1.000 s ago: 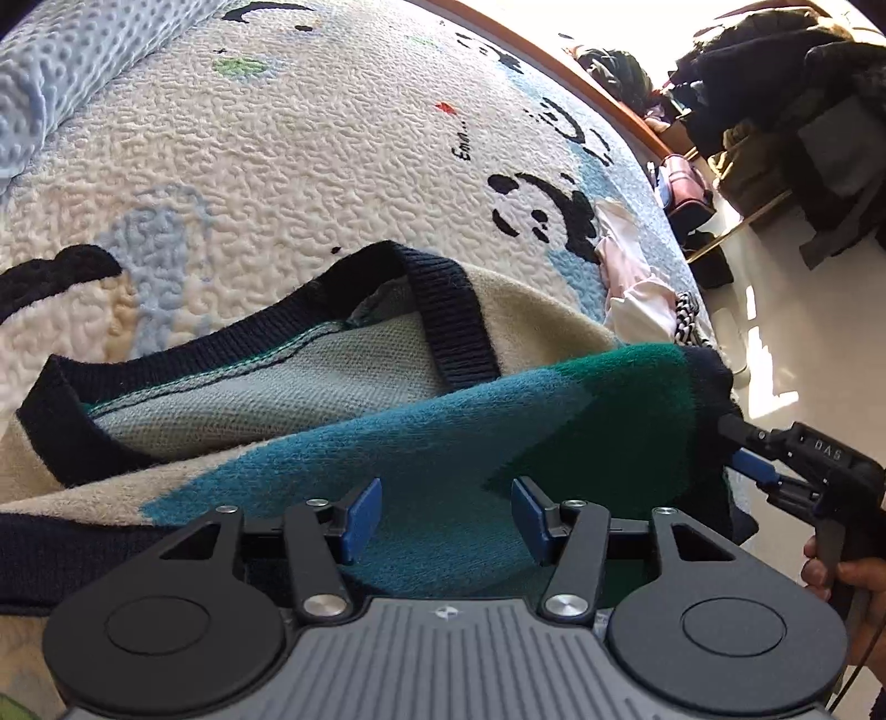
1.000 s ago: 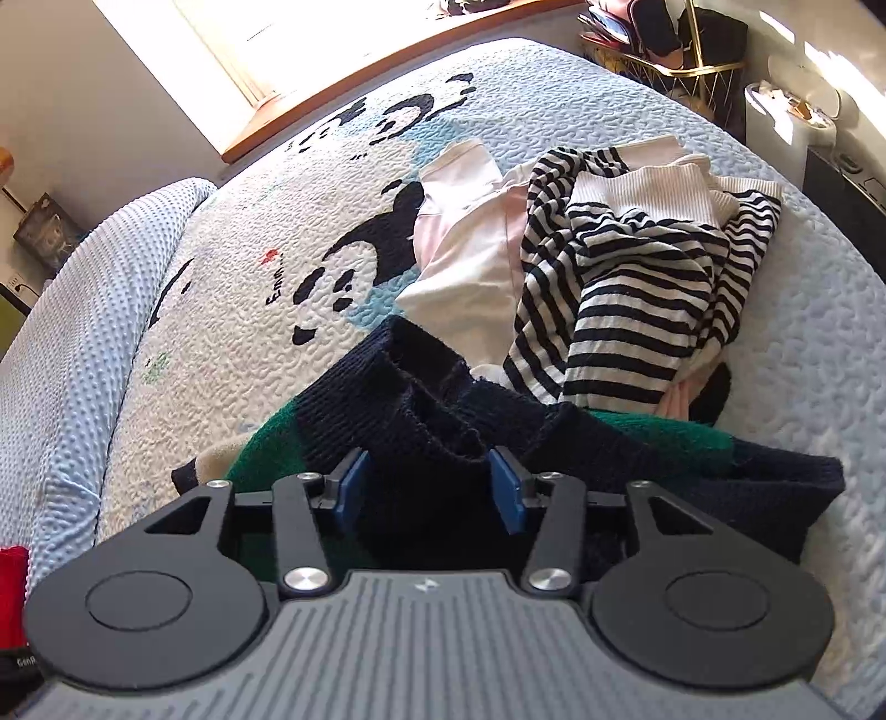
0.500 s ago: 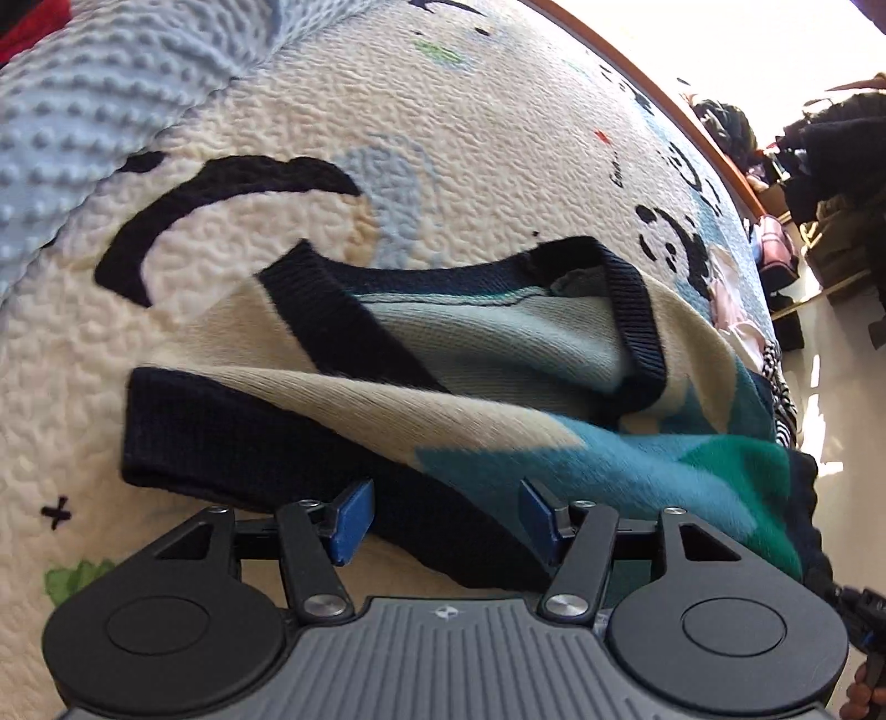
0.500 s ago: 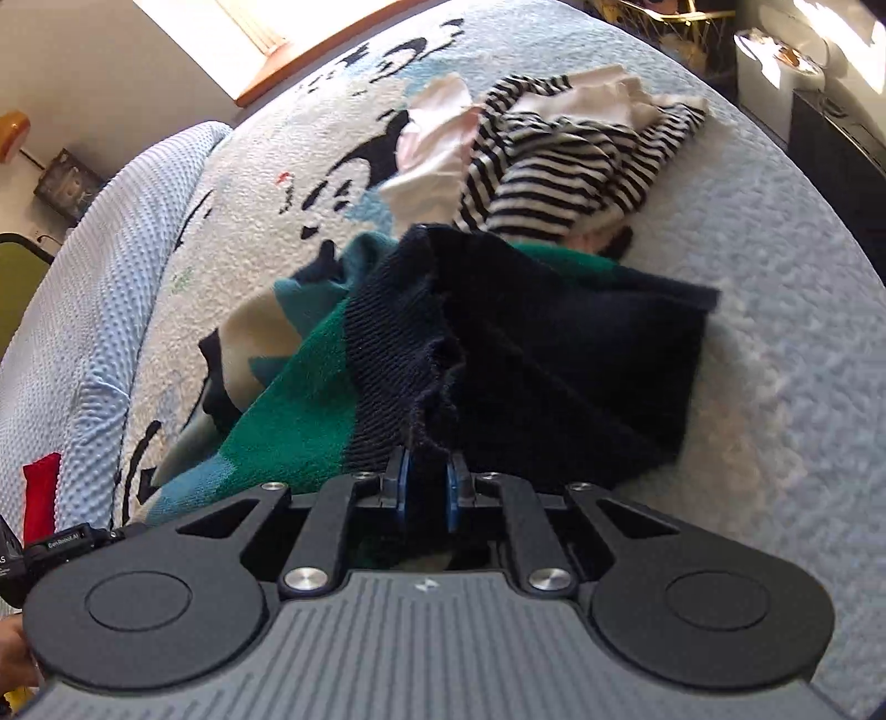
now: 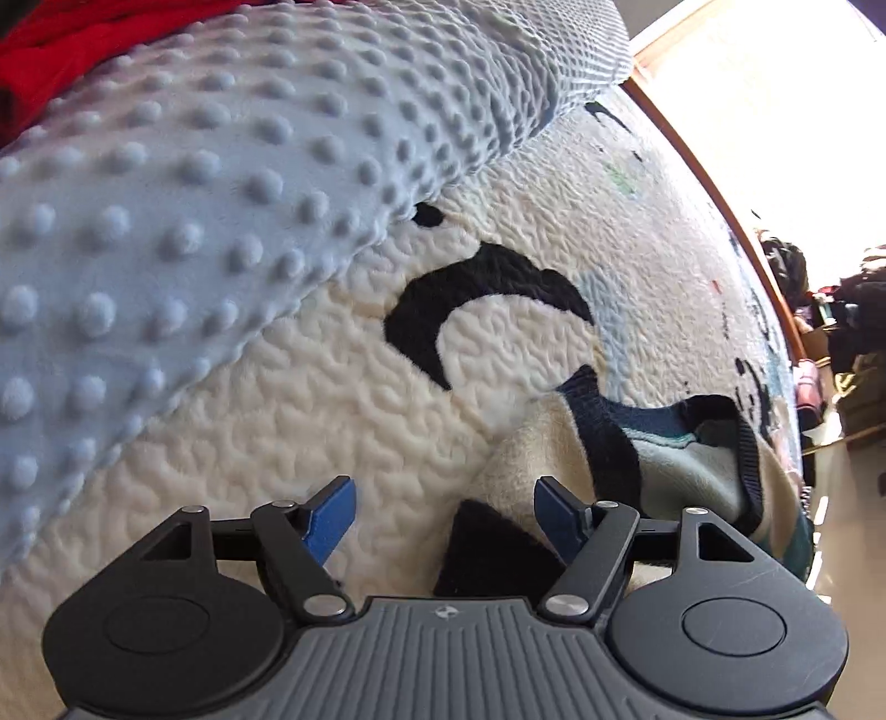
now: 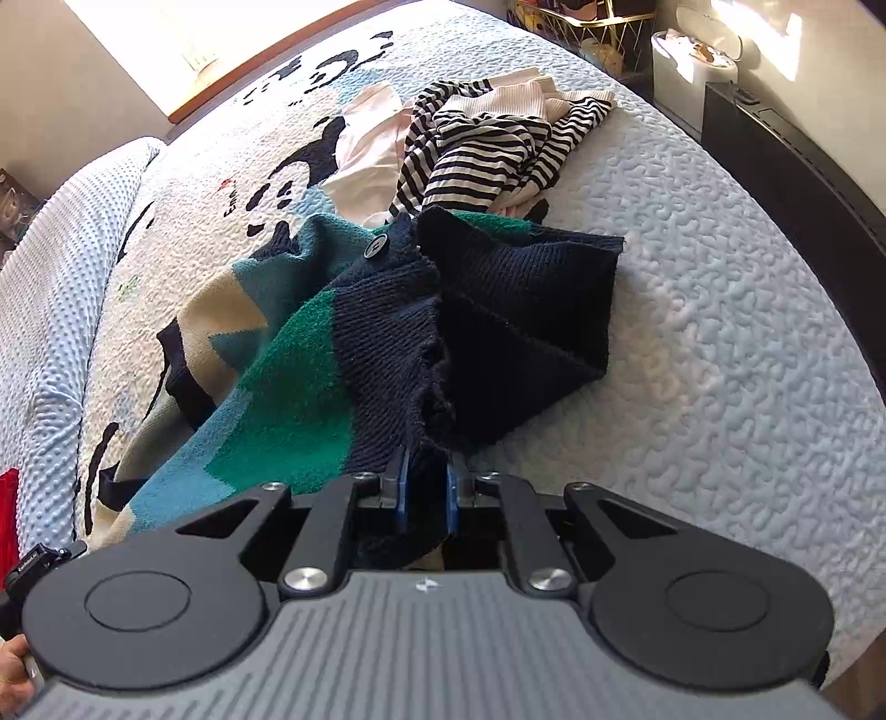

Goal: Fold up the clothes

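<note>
A knit cardigan (image 6: 288, 376) in navy, green, teal and cream lies crumpled on the bed. My right gripper (image 6: 425, 490) is shut on its navy hem, and the fabric rises from the bed to the blue pads. In the left wrist view the cardigan's cream shoulder and navy cuff (image 5: 498, 554) lie low between the fingers of my left gripper (image 5: 446, 518). Its jaws are opening and the blue pads (image 5: 332, 523) stand apart from the cloth.
A striped black-and-white top (image 6: 487, 149) and a pale pink garment (image 6: 365, 149) lie heaped further up the panda-print quilt (image 6: 720, 310). A dotted light-blue blanket (image 5: 166, 210) runs along the left, with red cloth (image 5: 83, 39) behind it. Dark furniture (image 6: 803, 183) borders the bed's right side.
My right gripper closed on the navy hem and pulled it up and toward me. My left gripper slid left along the cardigan to its cuff end and opened wider.
</note>
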A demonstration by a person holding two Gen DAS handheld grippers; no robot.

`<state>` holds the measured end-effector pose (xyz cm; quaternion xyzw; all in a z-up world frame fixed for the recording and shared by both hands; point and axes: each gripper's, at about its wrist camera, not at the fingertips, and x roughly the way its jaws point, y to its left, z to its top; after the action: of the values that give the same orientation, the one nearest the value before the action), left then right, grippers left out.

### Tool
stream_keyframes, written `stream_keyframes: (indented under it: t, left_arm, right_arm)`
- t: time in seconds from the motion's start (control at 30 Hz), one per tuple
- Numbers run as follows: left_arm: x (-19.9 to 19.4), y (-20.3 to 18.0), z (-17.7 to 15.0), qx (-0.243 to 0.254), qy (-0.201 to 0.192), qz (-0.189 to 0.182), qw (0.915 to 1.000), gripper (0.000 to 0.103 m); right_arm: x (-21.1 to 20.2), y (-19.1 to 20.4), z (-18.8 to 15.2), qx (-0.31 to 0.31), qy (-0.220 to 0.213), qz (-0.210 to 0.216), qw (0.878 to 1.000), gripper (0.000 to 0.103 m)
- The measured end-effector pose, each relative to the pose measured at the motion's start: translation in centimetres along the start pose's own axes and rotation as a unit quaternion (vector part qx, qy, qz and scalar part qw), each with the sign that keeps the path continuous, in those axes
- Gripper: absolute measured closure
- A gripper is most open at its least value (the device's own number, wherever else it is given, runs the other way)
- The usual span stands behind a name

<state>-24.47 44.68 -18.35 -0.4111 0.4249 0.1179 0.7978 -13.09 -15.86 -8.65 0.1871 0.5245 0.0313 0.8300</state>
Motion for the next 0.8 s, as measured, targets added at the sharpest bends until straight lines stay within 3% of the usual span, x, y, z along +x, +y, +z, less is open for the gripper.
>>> stream_keyframes:
  t: [0.1, 0.17, 0.23, 0.27, 0.3, 0.47, 0.6, 0.7, 0.8]
  left_arm:
    - [1.8, -1.5, 0.2, 0.072, 0.037, -0.056, 0.9951, 0.03]
    - [2.8, -2.5, 0.4, 0.099, 0.063, -0.084, 0.9895, 0.044]
    - [3.1, -2.7, 0.8, 0.075, 0.082, -0.099, 0.9889, 0.081]
    - [3.0, -2.4, 1.2, 0.042, 0.093, -0.115, 0.9881, 0.085]
    - [2.9, -2.0, 1.6, 0.006, 0.104, -0.133, 0.9857, 0.086]
    - [0.9, -3.6, 3.7, -0.062, 0.115, -0.168, 0.977, 0.09]
    - [-0.9, -5.2, 6.6, -0.173, 0.093, -0.211, 0.9575, 0.09]
    - [-2.4, -8.5, 9.6, -0.184, 0.07, -0.238, 0.9511, 0.09]
    - [-4.1, -13.4, 13.0, -0.132, 0.064, -0.241, 0.9594, 0.09]
  right_arm:
    - [-0.8, 1.0, -0.1, 0.007, -0.012, -0.008, 1.0, 0.091]
    - [-1.6, 1.7, 0.2, 0.015, -0.026, -0.006, 1.0, 0.09]
    - [-2.5, 2.5, 0.7, 0.019, -0.043, 0.0, 0.999, 0.091]
    - [-3.1, 3.0, 1.0, 0.02, -0.053, 0.005, 0.998, 0.09]
    - [-3.6, 3.5, 1.4, 0.024, -0.061, 0.01, 0.998, 0.091]
    - [-6.6, 5.9, 4.2, 0.055, -0.104, 0.07, 0.991, 0.091]
    - [-8.5, 8.8, 8.4, 0.075, -0.139, 0.126, 0.979, 0.09]
    - [-9.9, 11.5, 12.3, 0.058, -0.171, 0.151, 0.972, 0.09]
    - [-11.4, 14.2, 15.8, 0.022, -0.196, 0.161, 0.967, 0.09]
